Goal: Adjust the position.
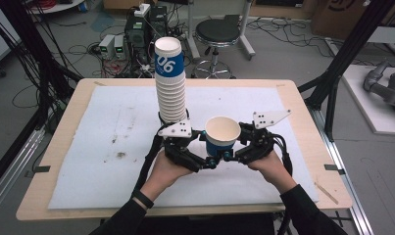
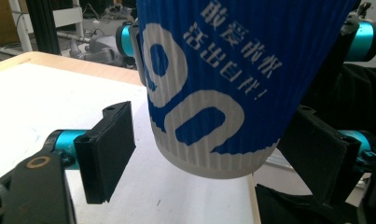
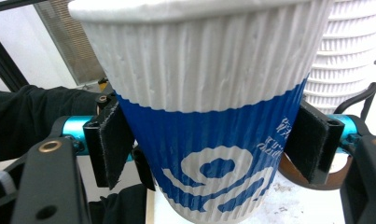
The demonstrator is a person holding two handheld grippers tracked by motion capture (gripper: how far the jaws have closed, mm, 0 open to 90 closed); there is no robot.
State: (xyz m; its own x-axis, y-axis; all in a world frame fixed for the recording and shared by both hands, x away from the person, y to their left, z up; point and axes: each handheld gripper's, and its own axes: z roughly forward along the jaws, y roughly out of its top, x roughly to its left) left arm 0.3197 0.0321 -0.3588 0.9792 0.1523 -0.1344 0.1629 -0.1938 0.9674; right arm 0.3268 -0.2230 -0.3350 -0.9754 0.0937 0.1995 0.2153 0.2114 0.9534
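Note:
A blue-and-white ribbed paper cup [image 1: 222,134] hangs upright a little above the white mat, between both grippers. My right gripper [image 1: 235,144] comes in from the right and is shut on it; in the right gripper view its pads [image 3: 115,140] press both sides of the cup [image 3: 209,93]. My left gripper [image 1: 208,148] reaches in from the left with the same cup [image 2: 213,84] between its jaws. One of its pads [image 2: 106,149] stands clear of the cup wall, and the other lies close against it. A tall stack of the same cups [image 1: 170,83] stands just behind the left gripper.
The white mat [image 1: 111,147] covers most of the wooden table [image 1: 62,161]. Black frame posts [image 1: 342,58] rise at the table's far right and left. A stool [image 1: 217,34] and boxes with cables sit on the floor beyond the far edge.

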